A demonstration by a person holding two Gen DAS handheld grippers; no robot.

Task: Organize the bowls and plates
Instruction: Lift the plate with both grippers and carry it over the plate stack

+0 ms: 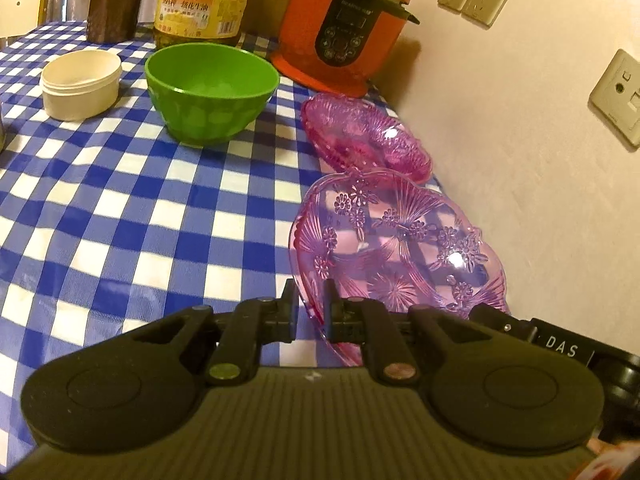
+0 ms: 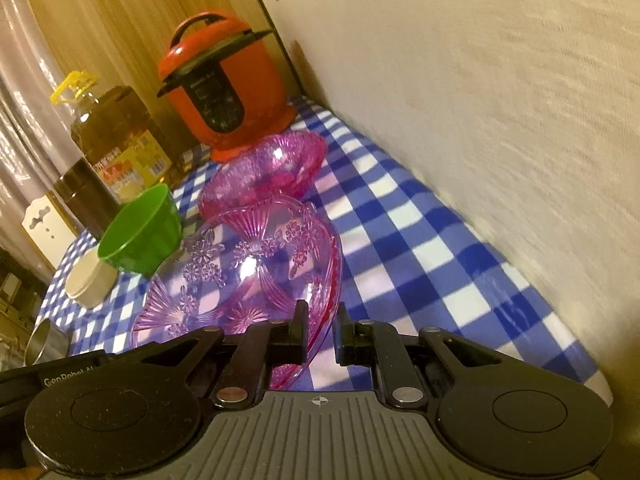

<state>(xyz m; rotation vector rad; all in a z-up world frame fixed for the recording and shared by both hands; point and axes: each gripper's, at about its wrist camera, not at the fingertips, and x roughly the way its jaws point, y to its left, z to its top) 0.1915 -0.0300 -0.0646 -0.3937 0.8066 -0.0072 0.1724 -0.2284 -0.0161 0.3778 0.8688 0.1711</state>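
- Pink, see-through plastic — the flower-patterned plate [image 1: 396, 248] is sitting tilted over the blue-and-white checked tablecloth [image 1: 120, 208], close to the wall [image 1: 520, 128].
- Its near rim is lying between the fingers of the left gripper [image 1: 311, 302], which is clamping it on the left side.
- At the plate's opposite edge, the right gripper [image 2: 322, 326] is pinching the rim with its jaws nearly together.
- Just behind the plate, a second pink dish [image 1: 364, 136] is resting in front of the red pressure cooker [image 1: 348, 28].
- Farther left, a green bowl [image 1: 210, 92] and a cream tub [image 1: 80, 84] are standing side by side, apart — an oil bottle [image 1: 200, 0] is rising behind them.
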